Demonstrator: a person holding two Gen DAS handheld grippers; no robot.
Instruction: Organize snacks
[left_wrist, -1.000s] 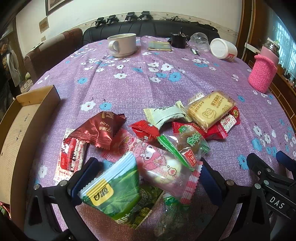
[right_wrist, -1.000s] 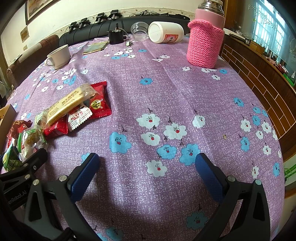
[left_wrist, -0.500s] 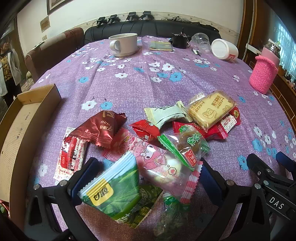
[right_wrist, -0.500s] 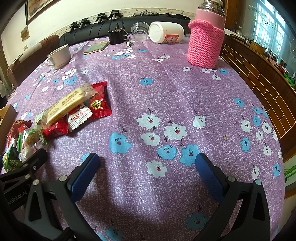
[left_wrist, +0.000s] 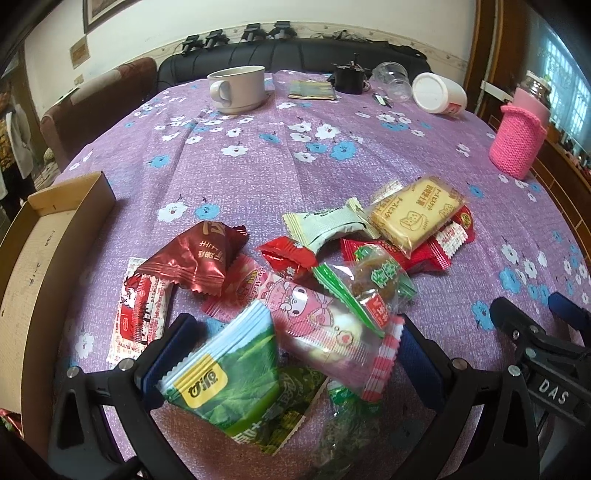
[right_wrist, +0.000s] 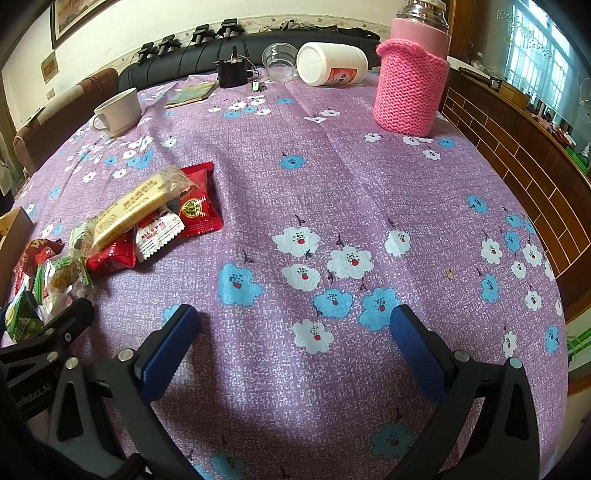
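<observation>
Left gripper (left_wrist: 291, 354): I hold it low over the snack pile, jaws spread wide; the green packet (left_wrist: 229, 373) and the pink cartoon packet (left_wrist: 325, 325) lie between its blue pads, and I cannot tell whether the pads touch them.
Right gripper (right_wrist: 291, 343): jaws spread wide over bare purple tablecloth (right_wrist: 332, 184), pinching nothing.
Snack pile (left_wrist: 332, 266): heaped on the cloth from centre toward 6 o'clock in my left view; a dark red packet (left_wrist: 199, 258) at 9 o'clock of the heap, a biscuit packet (left_wrist: 417, 214) at 2 o'clock, a white-green packet (left_wrist: 328, 225) between them.
Same pile, right view: it sits at 9 o'clock, the biscuit packet (right_wrist: 136, 206) resting across red packets (right_wrist: 199, 206).
Cardboard box (left_wrist: 48, 258): open, at 9 o'clock, apart from the pile.
Far edge, 12 o'clock: a white cup (left_wrist: 236, 88), a toppled white jar (left_wrist: 439, 94).
Pink knitted flask (right_wrist: 410, 85): upright at 1 o'clock in my right view.
</observation>
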